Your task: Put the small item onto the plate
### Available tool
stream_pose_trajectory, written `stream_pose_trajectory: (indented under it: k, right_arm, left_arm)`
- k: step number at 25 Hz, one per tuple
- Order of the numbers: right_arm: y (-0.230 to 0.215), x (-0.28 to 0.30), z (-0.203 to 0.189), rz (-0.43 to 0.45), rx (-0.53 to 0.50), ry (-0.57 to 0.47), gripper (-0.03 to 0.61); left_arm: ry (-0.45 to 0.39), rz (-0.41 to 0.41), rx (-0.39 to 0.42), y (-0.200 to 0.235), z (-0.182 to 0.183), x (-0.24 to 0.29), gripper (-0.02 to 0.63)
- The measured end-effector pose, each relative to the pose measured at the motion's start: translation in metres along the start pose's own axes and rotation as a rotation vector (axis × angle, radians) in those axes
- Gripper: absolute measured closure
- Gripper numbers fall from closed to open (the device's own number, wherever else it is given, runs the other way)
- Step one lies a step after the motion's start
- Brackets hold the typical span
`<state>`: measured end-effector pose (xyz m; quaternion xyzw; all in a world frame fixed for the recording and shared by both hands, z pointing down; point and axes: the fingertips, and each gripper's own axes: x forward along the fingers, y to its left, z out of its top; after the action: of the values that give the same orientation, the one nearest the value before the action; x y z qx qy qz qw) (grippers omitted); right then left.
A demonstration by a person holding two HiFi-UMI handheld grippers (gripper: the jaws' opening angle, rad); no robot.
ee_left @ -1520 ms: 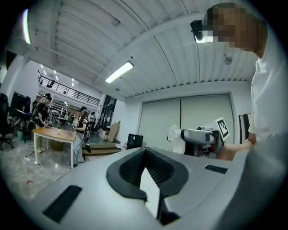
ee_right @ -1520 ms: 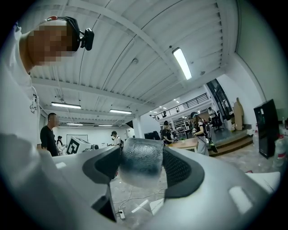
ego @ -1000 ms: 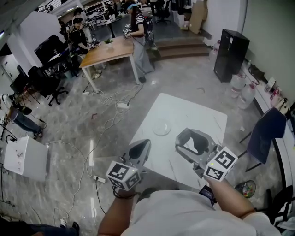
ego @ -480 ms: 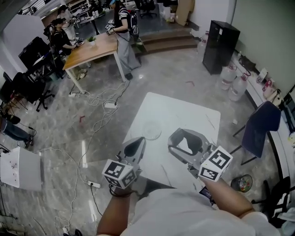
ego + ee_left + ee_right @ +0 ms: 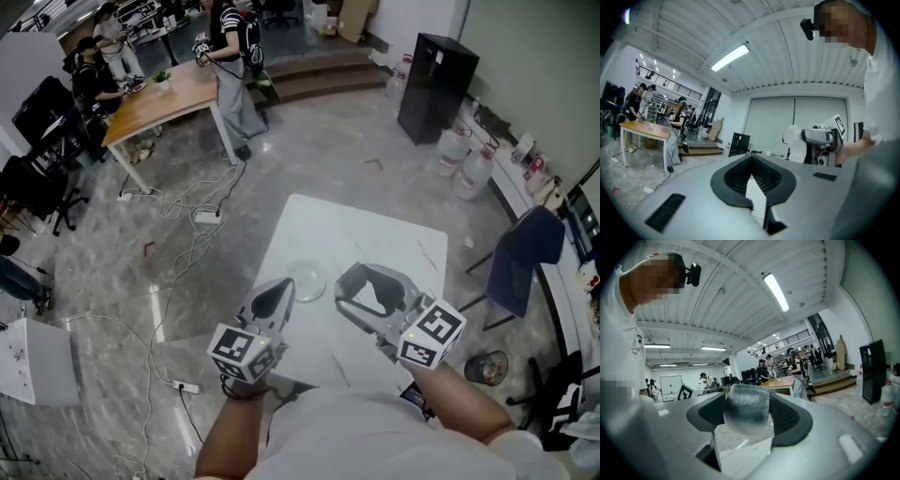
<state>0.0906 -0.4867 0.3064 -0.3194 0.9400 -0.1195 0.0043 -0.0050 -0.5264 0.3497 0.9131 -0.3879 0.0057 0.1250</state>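
The small translucent block with rounded edges (image 5: 746,414) is sitting clamped between the two dark ribbed jaws of the right tool (image 5: 371,292). They are pressing on its two sides, and its frosted top is poking out past their tips. It is not on the plate yet. The shallow, round clear-glass plate (image 5: 306,279) is lying empty on the white rectangular surface (image 5: 375,232), just ahead of both tools and a little to the left of the right one. In the head view that tool is hanging over the near part of the surface, though how high above it I cannot tell. The left tool (image 5: 751,160) is carrying nothing, its jaws meeting at the tips with only a narrow slit lower down, and it is hovering near the plate's near-left edge.

This looks like the carrying step: the block is gripped and is being held short of its target. The next move calls for shifting the right tool forward and left until the block is over the glass. It should then come down close, so the slick block does not bounce or skid, before the jaws part.
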Motion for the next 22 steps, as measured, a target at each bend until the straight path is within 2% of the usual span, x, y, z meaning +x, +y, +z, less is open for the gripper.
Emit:
stream_pose_trajectory:
  k: [6,13,22]
  right_arm:
    - [-0.034,0.058,-0.020,-0.019,0.036,0.050,0.288]
    - [-0.071,0.117,-0.060,-0.055,0.072,0.131,0.288]
    - [-0.114,0.176,-0.151,-0.087,0.135,0.303,0.290]
  left_arm:
    - [0.034,-0.032,-0.017,0.051,-0.013,0.032,0.607]
    - [0.079,-0.056,-0.065,0.108,-0.039,0.054,0.607]
    - [0.146,-0.076,-0.105,0.170,-0.084,0.075,0.607]
